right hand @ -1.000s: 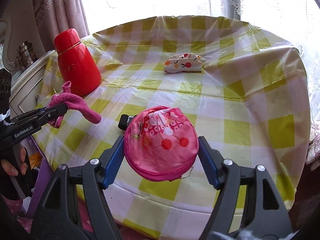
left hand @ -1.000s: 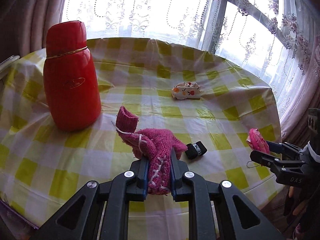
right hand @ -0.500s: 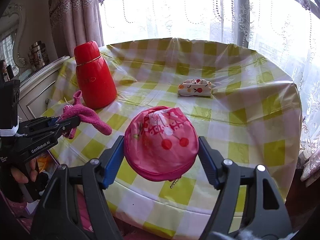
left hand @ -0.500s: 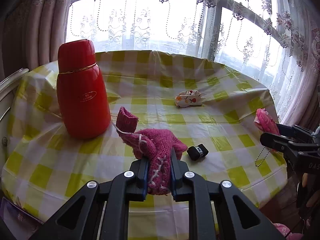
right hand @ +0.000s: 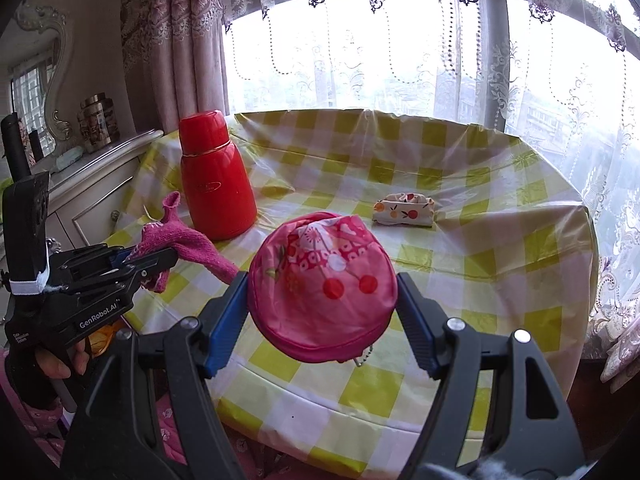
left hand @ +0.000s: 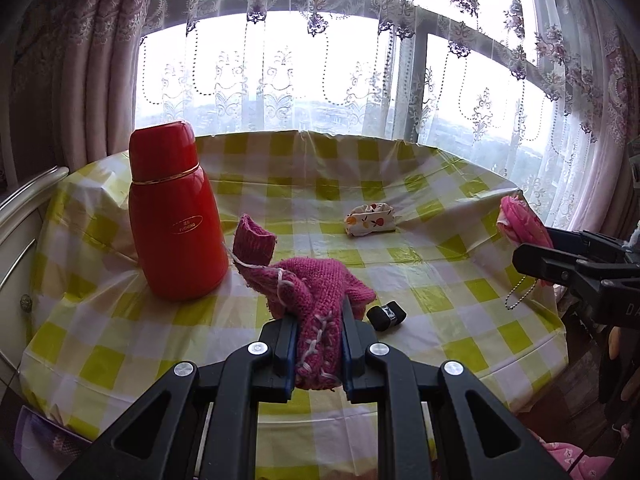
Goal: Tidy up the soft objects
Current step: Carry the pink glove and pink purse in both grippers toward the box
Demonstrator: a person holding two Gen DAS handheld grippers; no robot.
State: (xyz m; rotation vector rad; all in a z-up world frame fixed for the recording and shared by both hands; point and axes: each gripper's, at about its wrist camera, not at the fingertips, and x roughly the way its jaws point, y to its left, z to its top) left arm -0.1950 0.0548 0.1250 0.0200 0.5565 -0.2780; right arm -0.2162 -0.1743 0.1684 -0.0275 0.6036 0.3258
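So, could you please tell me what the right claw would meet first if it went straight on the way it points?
Probably the fruit-print fabric pouch on the checked tablecloth, slightly right of its line; depth is unclear behind the pink round pouch it holds.

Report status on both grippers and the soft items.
Left gripper shut on pink knit glove. Right gripper shut on round pink pouch. Fruit-print pouch on table, nothing blocking.

Bright window [left hand: 320, 72], lace curtains [right hand: 460, 40], checked table [left hand: 472, 292].

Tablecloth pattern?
Yellow-green and white checks on the tablecloth, clearest in the right wrist view.
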